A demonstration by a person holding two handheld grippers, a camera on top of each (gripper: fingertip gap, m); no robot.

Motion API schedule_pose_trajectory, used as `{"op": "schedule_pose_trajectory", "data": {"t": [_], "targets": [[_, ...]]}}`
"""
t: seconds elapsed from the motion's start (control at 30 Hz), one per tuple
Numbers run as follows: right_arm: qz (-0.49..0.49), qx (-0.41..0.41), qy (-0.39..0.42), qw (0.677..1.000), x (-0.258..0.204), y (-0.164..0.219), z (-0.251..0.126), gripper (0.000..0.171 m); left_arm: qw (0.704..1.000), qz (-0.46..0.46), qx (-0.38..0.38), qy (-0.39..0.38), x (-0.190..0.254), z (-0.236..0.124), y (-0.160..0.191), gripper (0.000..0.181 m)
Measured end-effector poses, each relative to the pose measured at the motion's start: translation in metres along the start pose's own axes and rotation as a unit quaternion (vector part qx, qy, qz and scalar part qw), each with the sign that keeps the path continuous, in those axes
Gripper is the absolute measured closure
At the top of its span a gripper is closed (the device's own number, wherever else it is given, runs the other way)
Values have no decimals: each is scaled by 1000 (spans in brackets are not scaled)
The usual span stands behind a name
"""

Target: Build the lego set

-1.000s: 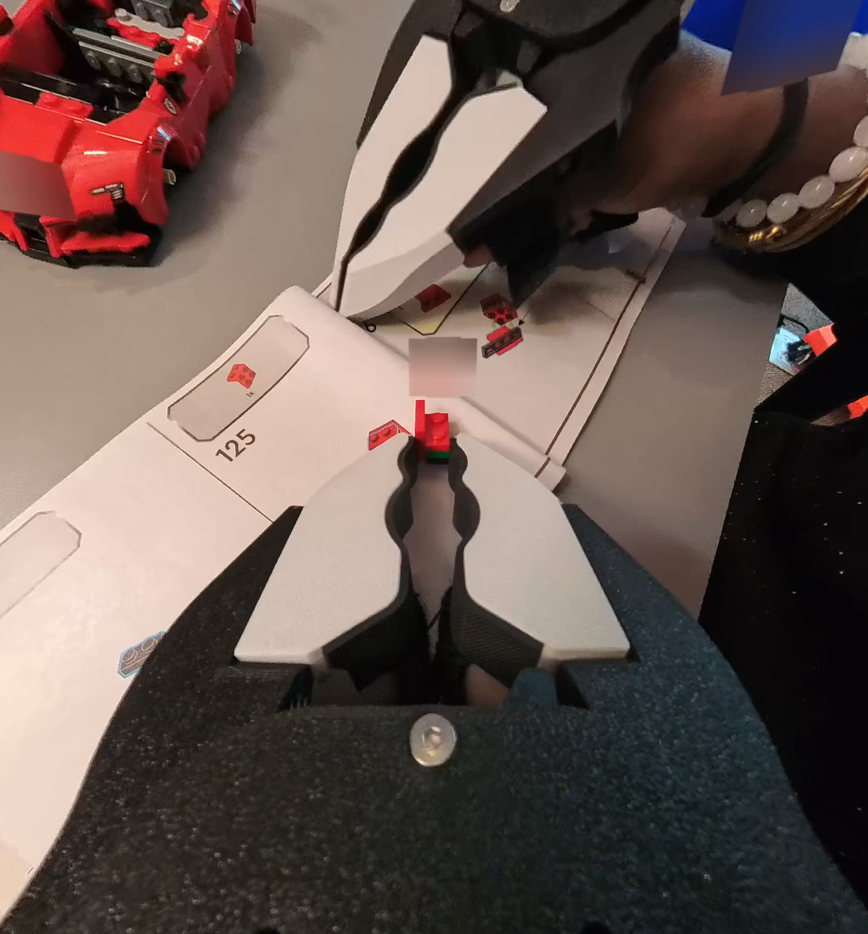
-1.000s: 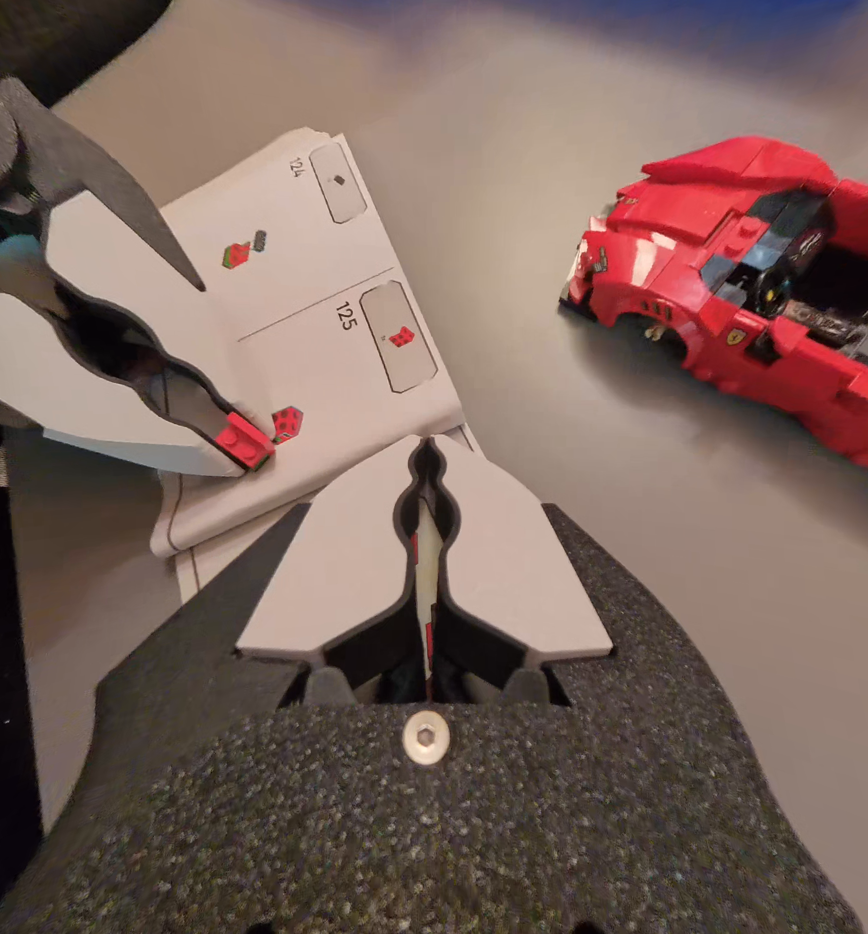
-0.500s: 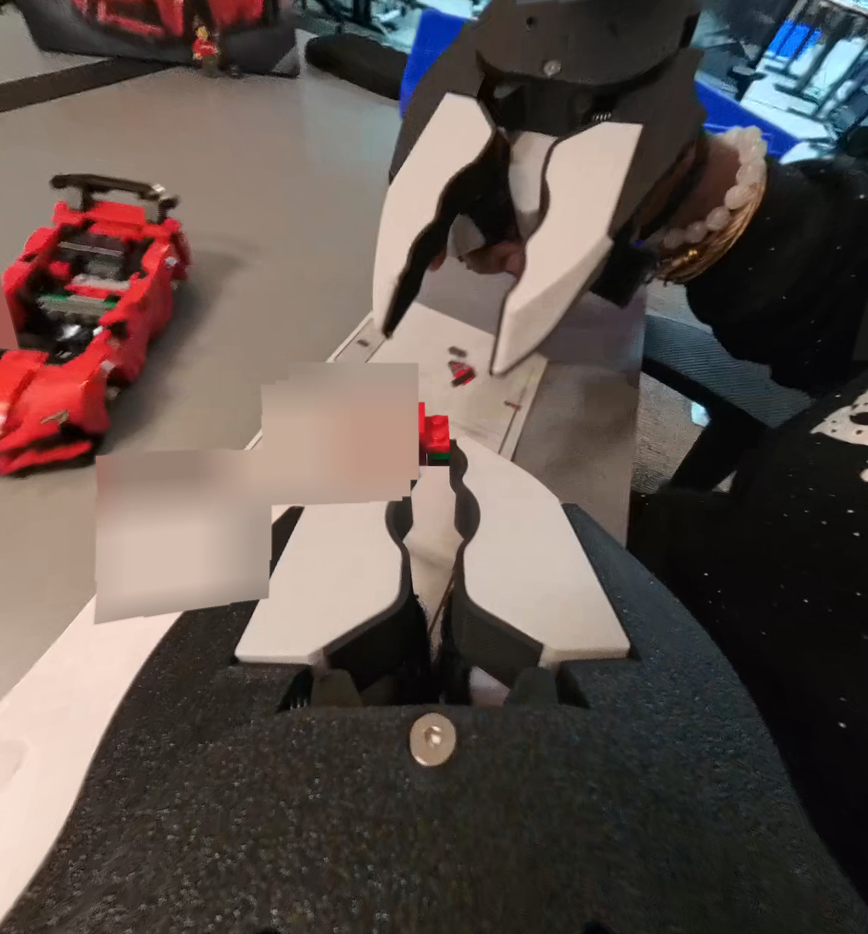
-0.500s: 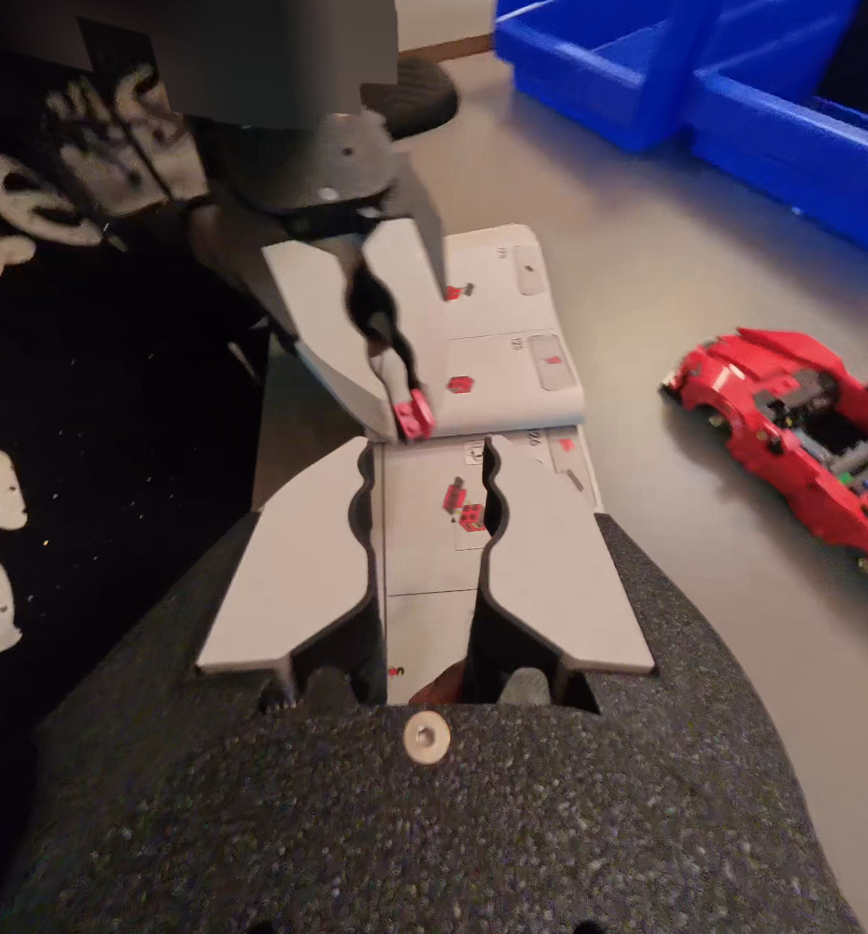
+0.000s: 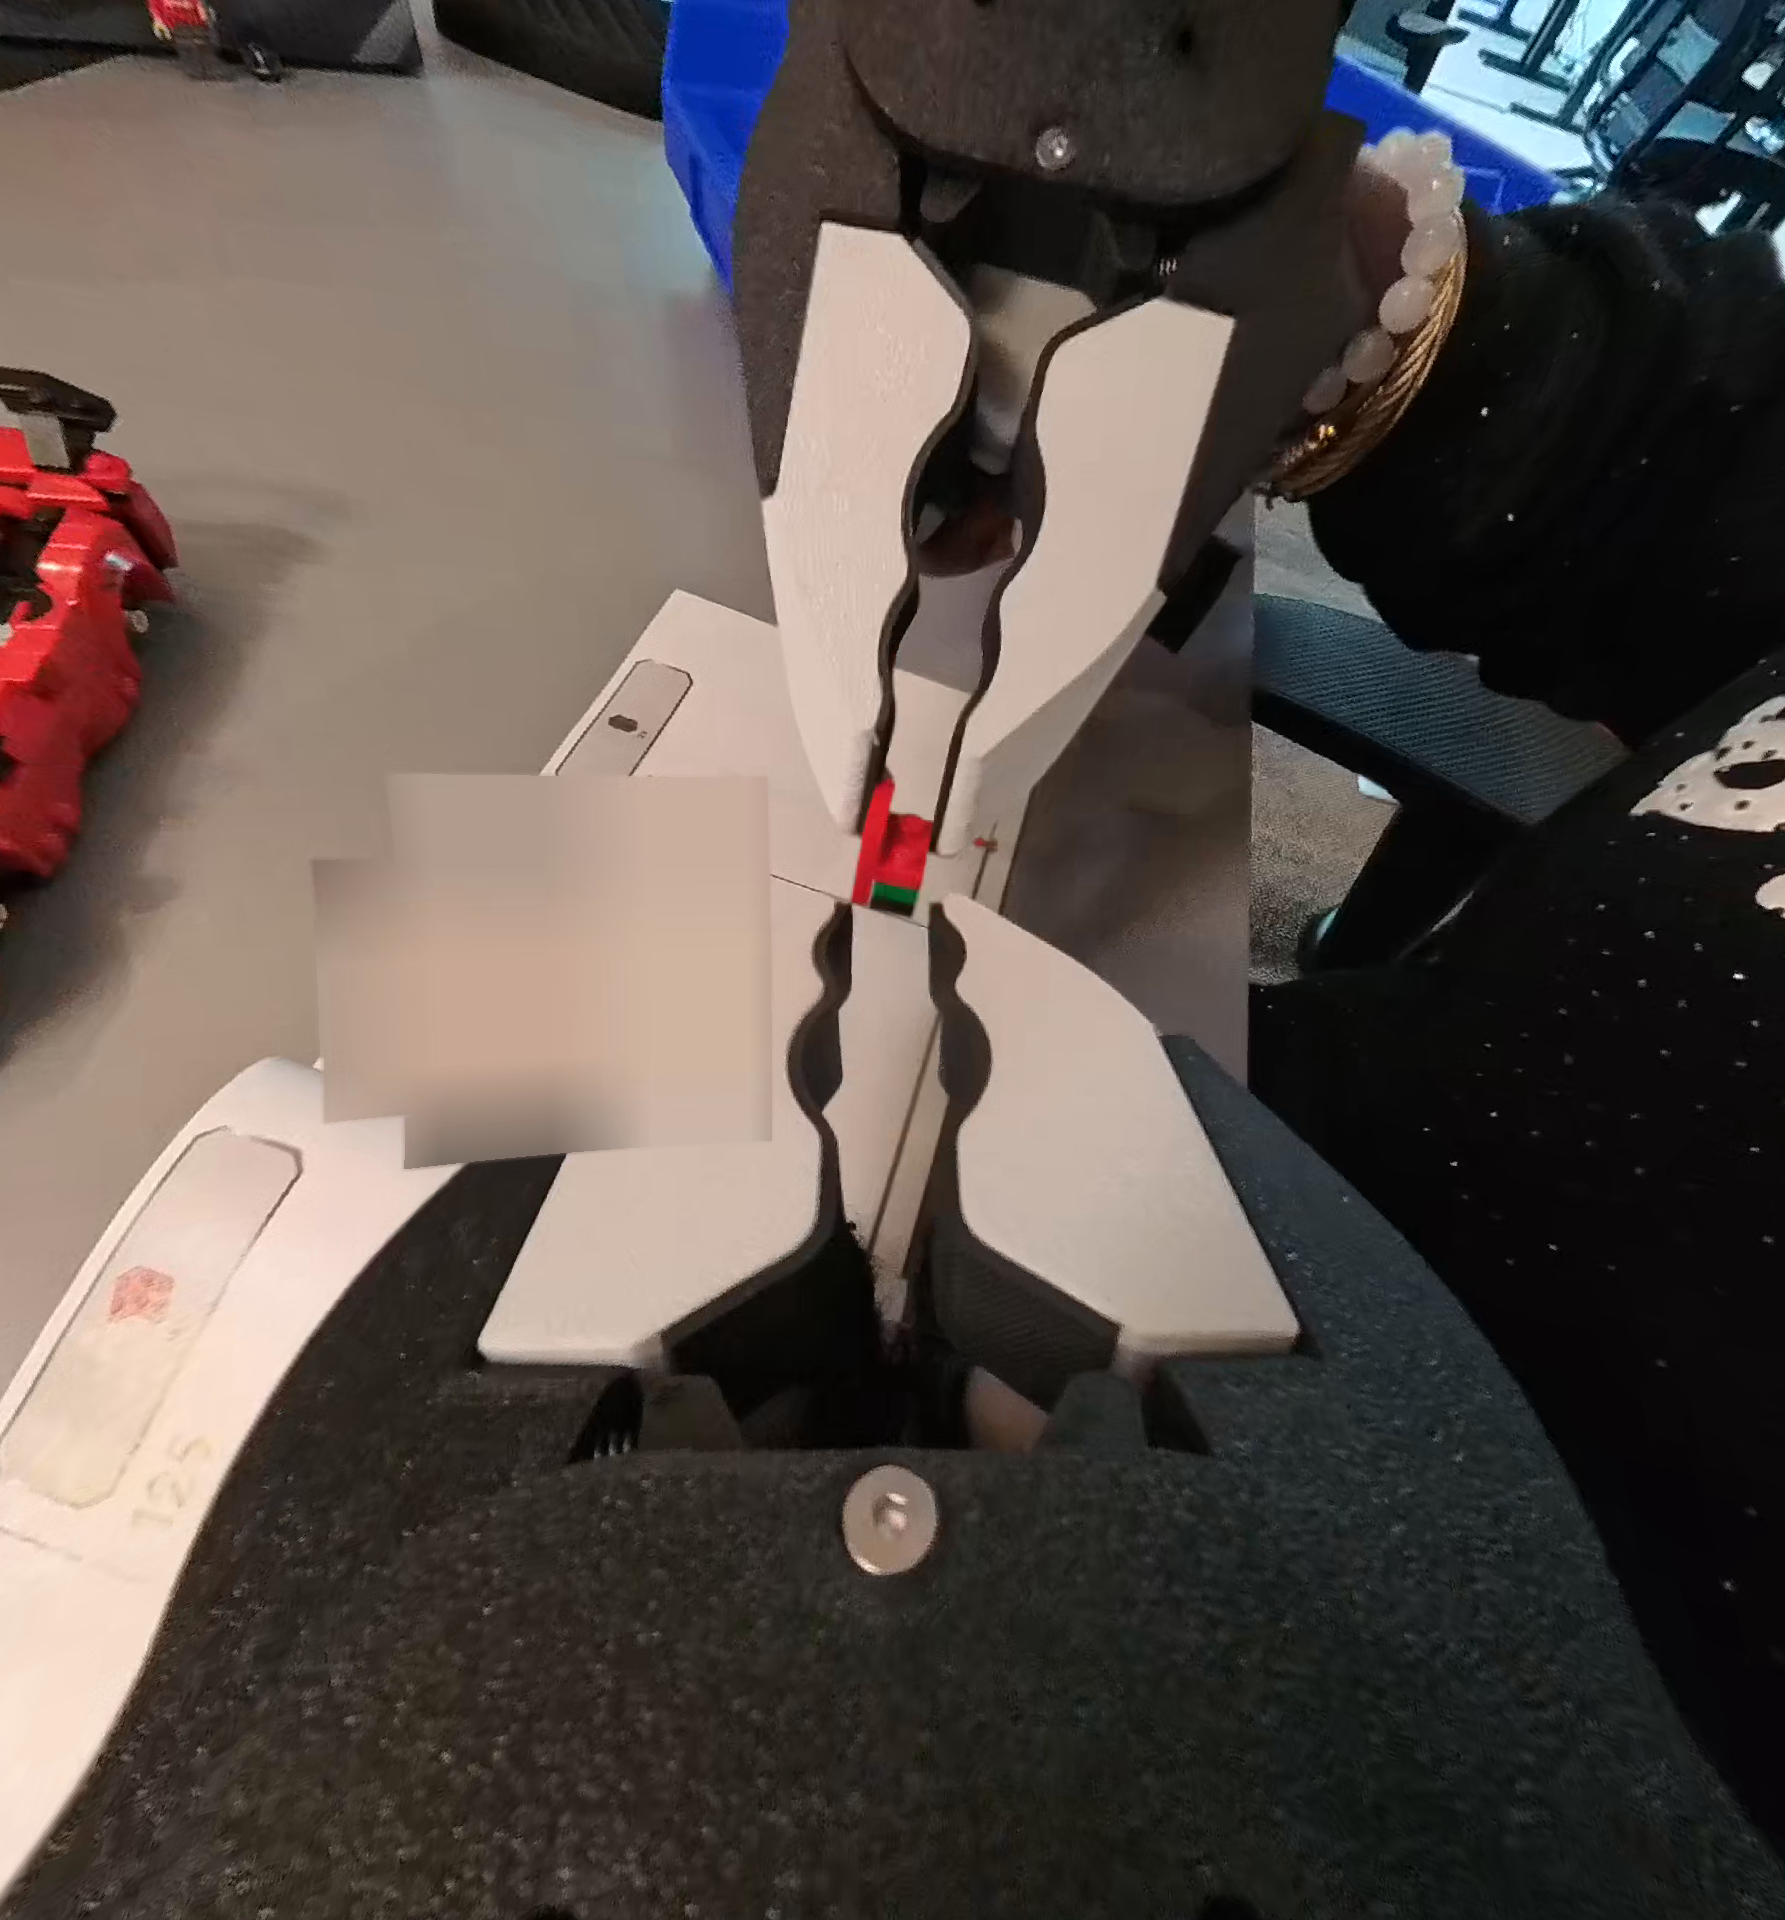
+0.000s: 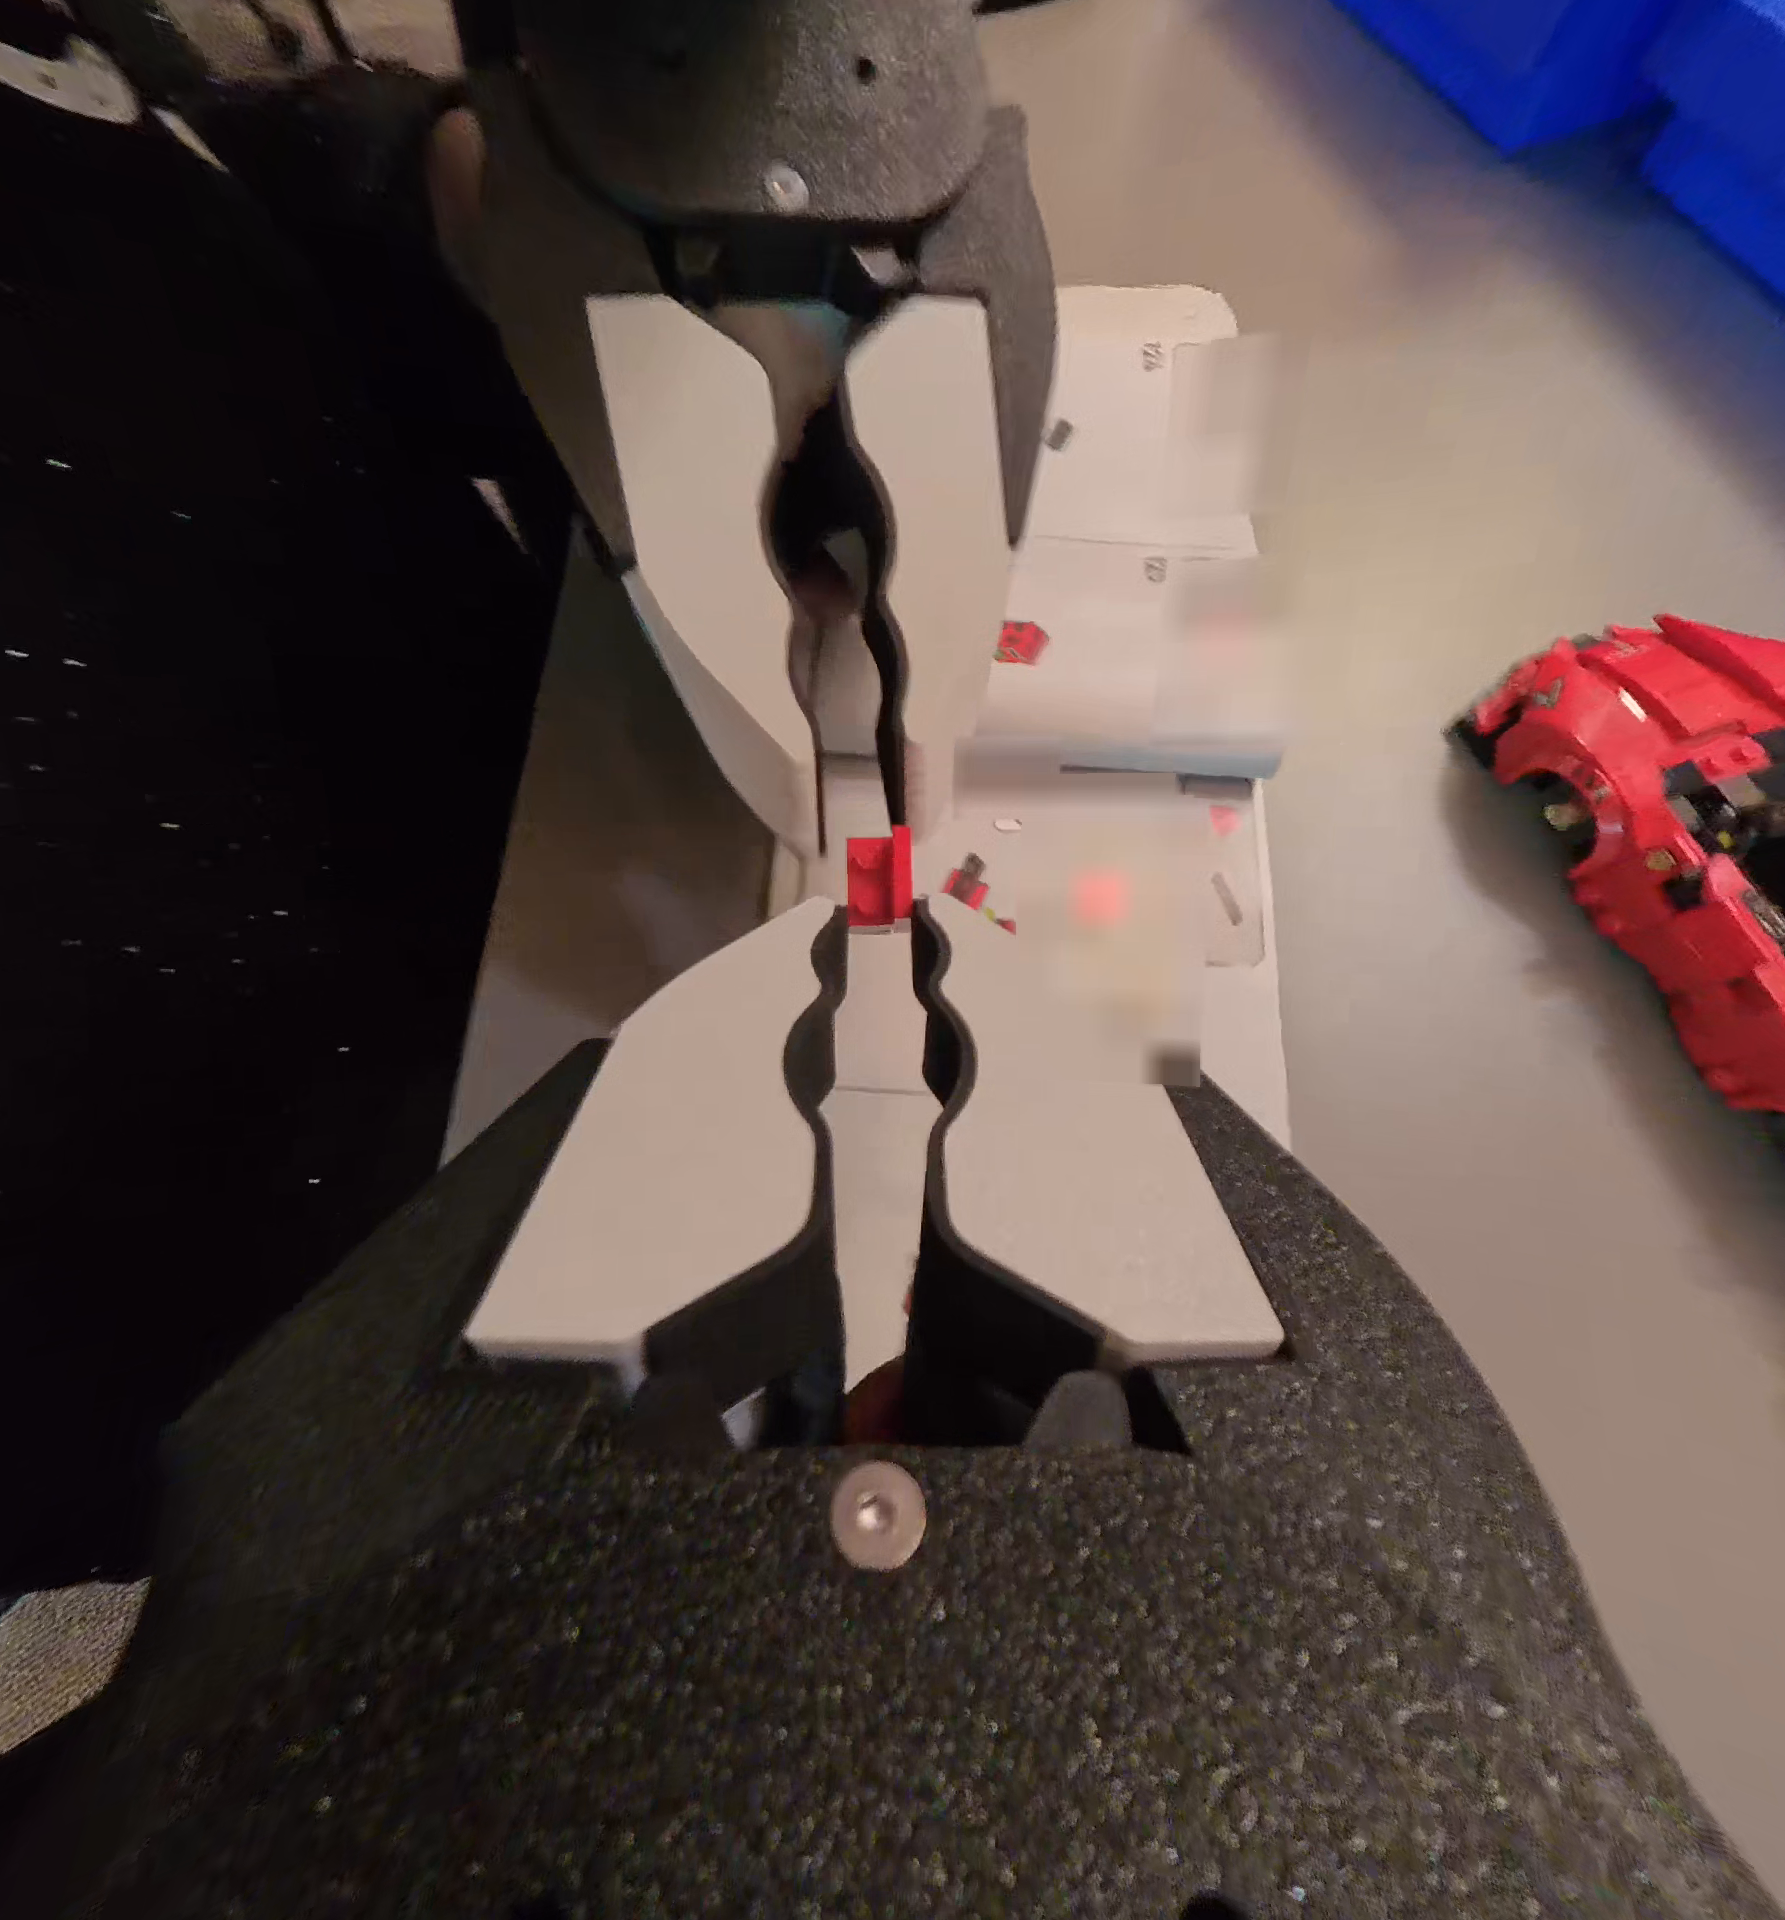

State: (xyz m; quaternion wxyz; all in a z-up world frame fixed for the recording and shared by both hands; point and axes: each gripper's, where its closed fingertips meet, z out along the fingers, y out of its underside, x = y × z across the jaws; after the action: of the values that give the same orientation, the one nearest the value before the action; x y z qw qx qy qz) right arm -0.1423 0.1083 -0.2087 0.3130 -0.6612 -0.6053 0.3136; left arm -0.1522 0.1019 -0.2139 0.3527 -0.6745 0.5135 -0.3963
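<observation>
A small red piece with green and black layers is held in the air between both grippers, above the open instruction booklet. My left gripper is shut on its near end. My right gripper comes from the far side, tips pointing toward me, and is closed around its other end. In the right wrist view the red piece sits between my right gripper's tips, with the left gripper facing it. The red lego car stands on the grey table at left and also shows in the right wrist view.
The booklet lies under both grippers near the table's edge. Blue bins stand at the back of the table. A person's black sleeve with a bead bracelet is behind the right gripper. Black clothing fills the side off the table. My two grippers' fingertips are within a few centimetres of each other. Left tips and right tips are each some 20 cm from the red lego car. Seen from the right wrist view as well.
Both grippers rose from the booklet and turned to face each other. The right gripper opened, moved in, and closed its tips on the piece that the left gripper holds.
</observation>
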Motion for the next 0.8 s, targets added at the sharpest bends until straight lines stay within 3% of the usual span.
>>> {"op": "schedule_pose_trajectory", "data": {"t": [0.1,0.3,0.37,0.43,0.53,0.67,0.8], "targets": [[5,-47,41,998,17,26,2,159,999,-6,-16,-37,-19,-15,6,164],[-6,-109,50,993,23,57,10,159,979,-33,-90,-181,-80,-87,48,163],[3,-130,46,990,24,59,6,137,972,-57,-97,-206,-90,-106,61,163],[16,-137,49,989,27,51,-1,132,965,-75,-87,-236,-98,-125,67,164],[19,-104,83,991,38,16,0,149,948,-105,-91,-286,-113,-150,80,164],[56,-57,79,994,33,-27,53,149,928,-130,-99,-334,-128,-171,96,166],[26,-108,77,991,32,-21,100,141,931,-135,-62,-332,-129,-178,92,166]]}}
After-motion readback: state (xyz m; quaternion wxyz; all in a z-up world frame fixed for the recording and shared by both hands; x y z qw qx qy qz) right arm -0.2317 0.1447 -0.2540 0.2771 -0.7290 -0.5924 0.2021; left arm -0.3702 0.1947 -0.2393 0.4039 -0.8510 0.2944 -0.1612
